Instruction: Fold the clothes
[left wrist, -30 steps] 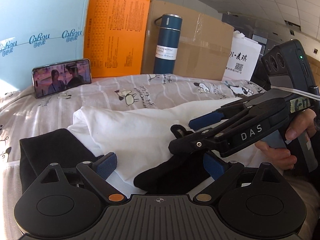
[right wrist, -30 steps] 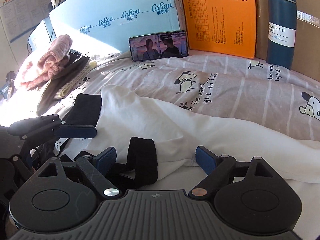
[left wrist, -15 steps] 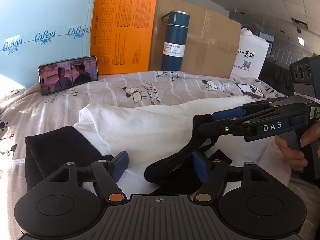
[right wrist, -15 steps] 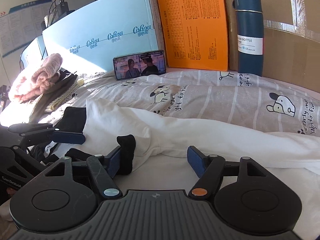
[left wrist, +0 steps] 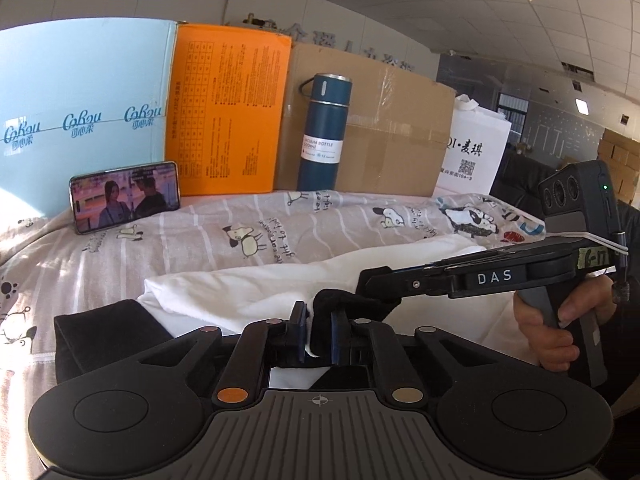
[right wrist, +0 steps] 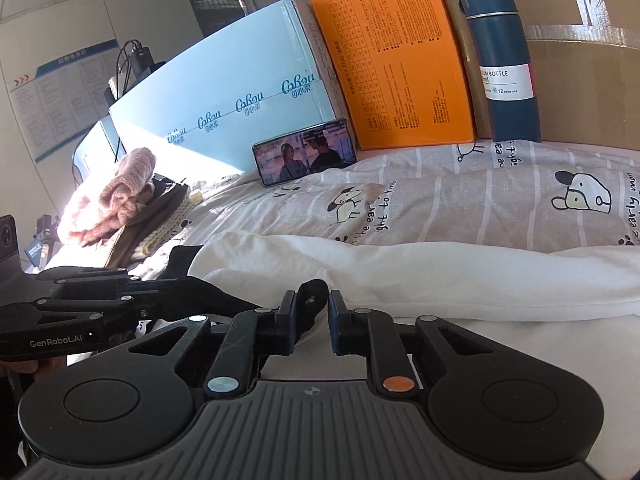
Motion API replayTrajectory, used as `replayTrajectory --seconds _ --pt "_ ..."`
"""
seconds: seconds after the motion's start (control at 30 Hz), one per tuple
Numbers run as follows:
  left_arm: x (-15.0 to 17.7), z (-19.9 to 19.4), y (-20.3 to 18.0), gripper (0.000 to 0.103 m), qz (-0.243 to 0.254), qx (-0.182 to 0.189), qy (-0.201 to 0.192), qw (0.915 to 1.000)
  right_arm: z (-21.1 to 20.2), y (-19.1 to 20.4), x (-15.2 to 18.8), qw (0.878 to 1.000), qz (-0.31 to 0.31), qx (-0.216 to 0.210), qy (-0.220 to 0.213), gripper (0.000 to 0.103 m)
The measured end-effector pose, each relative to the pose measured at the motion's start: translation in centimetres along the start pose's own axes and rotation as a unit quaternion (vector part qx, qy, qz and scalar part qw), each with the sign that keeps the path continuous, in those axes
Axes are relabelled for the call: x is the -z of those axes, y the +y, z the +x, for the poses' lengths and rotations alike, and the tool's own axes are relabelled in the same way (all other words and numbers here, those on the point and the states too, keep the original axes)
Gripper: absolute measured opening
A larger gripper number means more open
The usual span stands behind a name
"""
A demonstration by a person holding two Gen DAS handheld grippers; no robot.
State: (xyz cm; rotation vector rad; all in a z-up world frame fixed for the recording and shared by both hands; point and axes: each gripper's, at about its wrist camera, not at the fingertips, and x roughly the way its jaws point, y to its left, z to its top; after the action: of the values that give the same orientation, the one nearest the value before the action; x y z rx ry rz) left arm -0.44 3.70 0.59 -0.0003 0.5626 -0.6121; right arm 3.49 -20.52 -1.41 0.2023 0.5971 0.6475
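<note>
1. One printed bedsheet (left wrist: 248, 236), grey-pink with white stripes and cartoon dogs, spread under everything.
2. Behind it, propped upright in a row: pale blue box (left wrist: 80, 120), orange box (left wrist: 228, 120), brown carton (left wrist: 384, 136), white paper bag (left wrist: 472, 152).
3. On the sheet, white garment (right wrist: 420, 276) lying crumpled, long axis running left to right across both views, one end reaching toward the right edge of the right wrist view, the other toward the grippers.
4. At the left of the right wrist view, well apart from the white garment, a heap of pink knit (right wrist: 116, 196) on other folded clothes.
5. Black trim (left wrist: 108, 336) of the garment flat on the sheet at the left in the left wrist view; a further black strip (left wrist: 344, 308) raised off the cloth between both tools.
6. Standing against the carton, dark blue vacuum bottle (left wrist: 324, 132), upright.
7. Leaning on the blue box, phone (left wrist: 124, 196), on its long side, screen lit.
8. Left gripper (left wrist: 319, 334) closed, clamped on the black strip together with a fold of white cloth.
9. Right gripper (right wrist: 310, 316) drawn nearly together, pinching the other end of the same black strip; seen from the side in the left wrist view, with a hand (left wrist: 560, 328) around its handle.
</note>
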Motion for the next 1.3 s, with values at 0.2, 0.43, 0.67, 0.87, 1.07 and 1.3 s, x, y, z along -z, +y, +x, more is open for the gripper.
replayTrajectory --seconds 0.2,0.43,0.67,0.87,1.07,1.3 --pt "0.5 -0.5 -1.0 0.010 0.002 0.040 0.021 0.9990 -1.1 -0.4 0.5 1.000 0.016 -0.018 -0.002 0.014" --pt "0.7 -0.7 -1.3 0.031 0.028 0.059 0.032 0.9974 -1.2 -0.4 1.1 0.999 0.011 -0.024 0.017 0.017" --pt "-1.6 -2.5 -0.6 0.082 0.065 0.044 -0.067 0.9946 -2.7 -0.9 0.7 0.998 0.025 -0.052 -0.028 0.075" --pt "-2.0 2.6 -0.3 0.083 0.131 -0.101 -0.019 0.9860 -1.5 -1.6 0.7 0.999 0.045 0.027 -0.015 0.076" --pt "-0.3 4.3 0.1 0.090 0.139 -0.083 0.038 0.9860 -0.3 -0.2 1.3 0.995 -0.020 0.092 0.017 0.076" --pt "-0.4 3.7 -1.2 0.092 0.155 -0.109 0.021 0.9816 0.8 0.7 2.2 0.986 -0.077 0.141 0.046 0.088"
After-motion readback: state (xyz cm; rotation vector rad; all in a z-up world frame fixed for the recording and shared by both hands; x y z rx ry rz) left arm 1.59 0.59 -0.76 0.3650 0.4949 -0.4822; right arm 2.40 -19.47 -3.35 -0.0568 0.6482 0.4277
